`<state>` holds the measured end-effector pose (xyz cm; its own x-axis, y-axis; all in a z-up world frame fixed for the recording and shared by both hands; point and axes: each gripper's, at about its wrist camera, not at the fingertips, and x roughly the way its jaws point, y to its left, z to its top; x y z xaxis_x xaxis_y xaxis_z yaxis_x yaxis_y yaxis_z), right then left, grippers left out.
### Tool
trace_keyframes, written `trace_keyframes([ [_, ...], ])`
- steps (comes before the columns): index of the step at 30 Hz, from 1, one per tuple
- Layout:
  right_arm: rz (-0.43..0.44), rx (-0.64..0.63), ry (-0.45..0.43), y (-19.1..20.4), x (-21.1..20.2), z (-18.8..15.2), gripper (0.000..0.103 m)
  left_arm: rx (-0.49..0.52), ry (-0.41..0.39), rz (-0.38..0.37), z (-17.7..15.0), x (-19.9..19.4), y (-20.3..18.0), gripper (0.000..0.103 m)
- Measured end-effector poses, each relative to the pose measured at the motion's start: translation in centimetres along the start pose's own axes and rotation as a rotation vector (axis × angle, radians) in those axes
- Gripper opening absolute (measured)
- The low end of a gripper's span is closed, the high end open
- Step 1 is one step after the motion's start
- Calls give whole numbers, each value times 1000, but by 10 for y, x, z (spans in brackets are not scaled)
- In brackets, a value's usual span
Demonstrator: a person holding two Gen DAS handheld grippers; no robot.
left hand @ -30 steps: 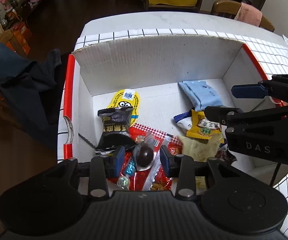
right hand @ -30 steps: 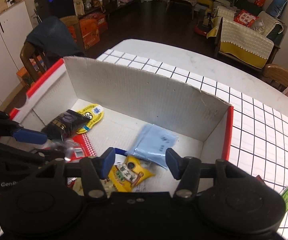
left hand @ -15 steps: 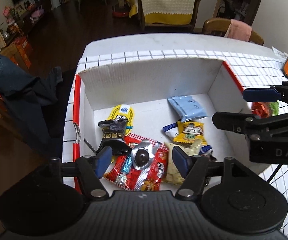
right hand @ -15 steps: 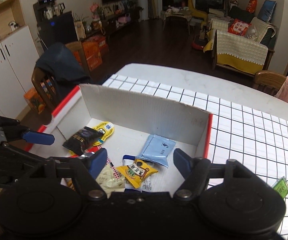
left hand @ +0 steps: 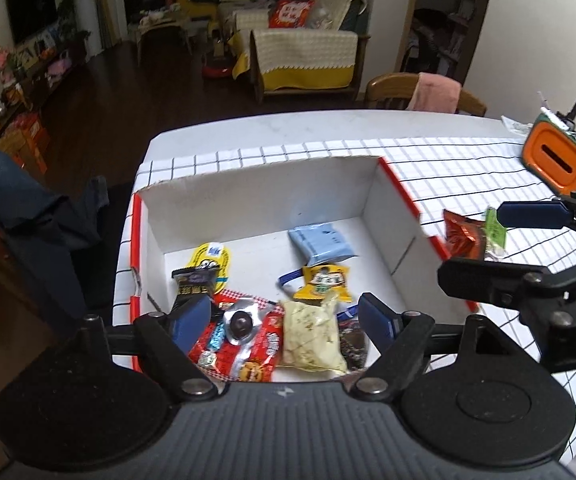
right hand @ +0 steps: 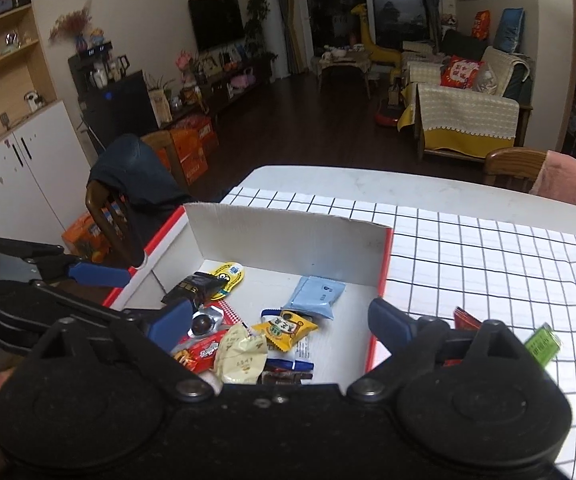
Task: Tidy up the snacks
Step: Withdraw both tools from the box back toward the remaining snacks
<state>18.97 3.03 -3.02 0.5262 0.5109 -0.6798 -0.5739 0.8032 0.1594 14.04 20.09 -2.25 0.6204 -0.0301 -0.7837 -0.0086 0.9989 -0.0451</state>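
Note:
A white cardboard box with red edges (left hand: 248, 196) (right hand: 288, 240) sits on the checked tablecloth and holds several snacks: a light blue packet (left hand: 321, 242) (right hand: 315, 296), a yellow packet (left hand: 323, 282) (right hand: 286, 328), a cream packet (left hand: 311, 336) (right hand: 242, 354), a foil-wrapped chocolate (left hand: 242, 322) (right hand: 204, 322), a red packet (left hand: 256, 356) and a black bar (left hand: 192, 284). My left gripper (left hand: 286, 326) is open and empty above the box's near side. My right gripper (right hand: 280, 322) is open and empty above the box. A red packet (left hand: 463, 236) (right hand: 465, 318) and a green packet (left hand: 495, 232) (right hand: 541, 344) lie on the cloth right of the box.
An orange and green container (left hand: 555, 160) stands at the table's far right. A chair with a dark jacket (right hand: 136, 176) stands left of the table, a chair with a pink cloth (left hand: 433, 92) at the far end.
My left gripper opened wide, let go of the foil chocolate onto the red packet and rose away from the box. My right gripper also opened wider and pulled back upward.

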Motion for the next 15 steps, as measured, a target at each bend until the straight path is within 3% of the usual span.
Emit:
trace_keyframes([
  [10,-53,57,-51,-35,-53,-28,103,77,-98,-65,-2,-22,-47,87],
  [15,-95,67,-44,-67,-68,-42,103,117,-104,-99,1,-16,-84,90],
])
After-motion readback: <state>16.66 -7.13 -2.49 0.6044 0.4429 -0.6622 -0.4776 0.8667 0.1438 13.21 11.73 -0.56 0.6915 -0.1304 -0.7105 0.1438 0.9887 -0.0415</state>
